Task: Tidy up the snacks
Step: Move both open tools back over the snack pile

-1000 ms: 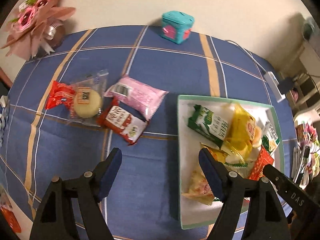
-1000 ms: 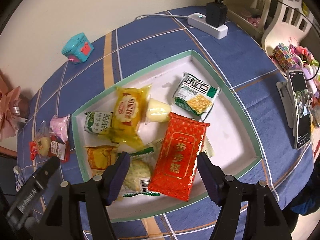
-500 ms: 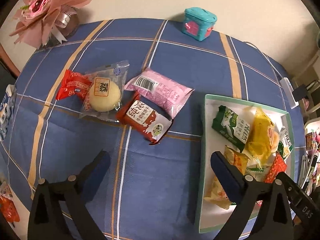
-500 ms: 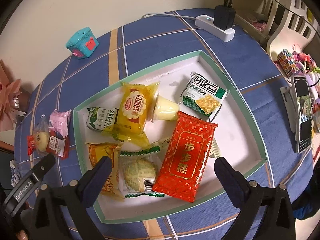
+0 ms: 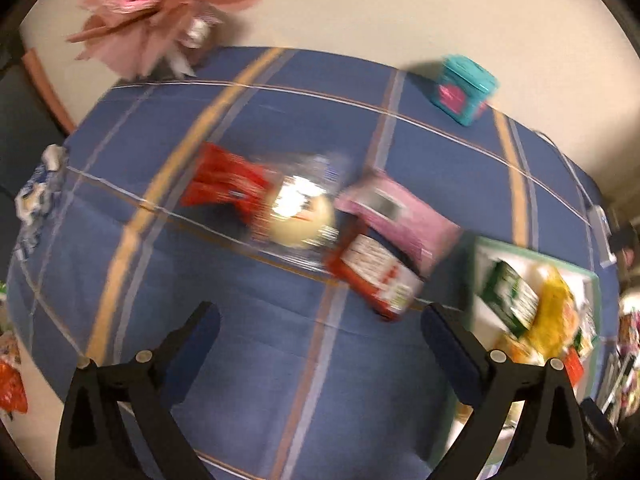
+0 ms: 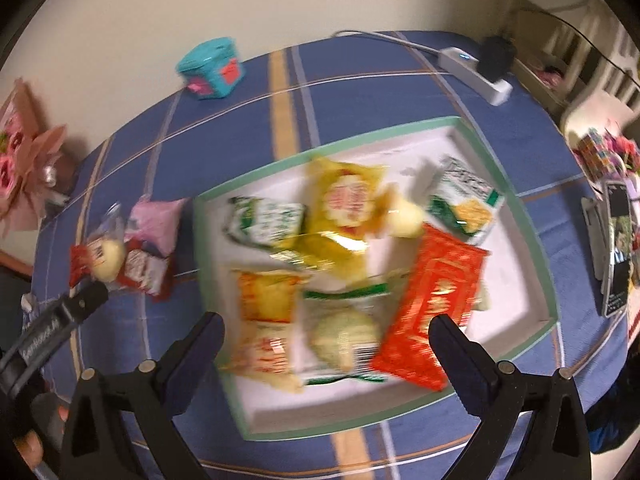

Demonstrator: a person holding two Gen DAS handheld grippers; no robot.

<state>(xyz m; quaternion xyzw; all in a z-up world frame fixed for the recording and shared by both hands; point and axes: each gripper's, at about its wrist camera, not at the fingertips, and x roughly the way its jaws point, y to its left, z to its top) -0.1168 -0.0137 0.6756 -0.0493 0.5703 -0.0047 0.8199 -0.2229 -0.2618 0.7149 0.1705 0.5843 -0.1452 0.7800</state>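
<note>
Four loose snack packets sit mid-frame on the tabletop (image 5: 248,360), left of the tray (image 6: 540,264). The red-and-white packet (image 5: 376,276), light, soft and crinkly, wants pinching across its flat middle. Left hand-held gripper (image 5: 320,320) spread empty; right hand-held gripper (image 6: 326,330) likewise

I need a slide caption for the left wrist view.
Open left gripper above blue tablecloth, facing four loose snack packets.

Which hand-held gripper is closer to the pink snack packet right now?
Left. The left hand-held gripper hovers open just short of the pink snack packet; the right hand-held gripper is open over the tray, beside it.
</note>
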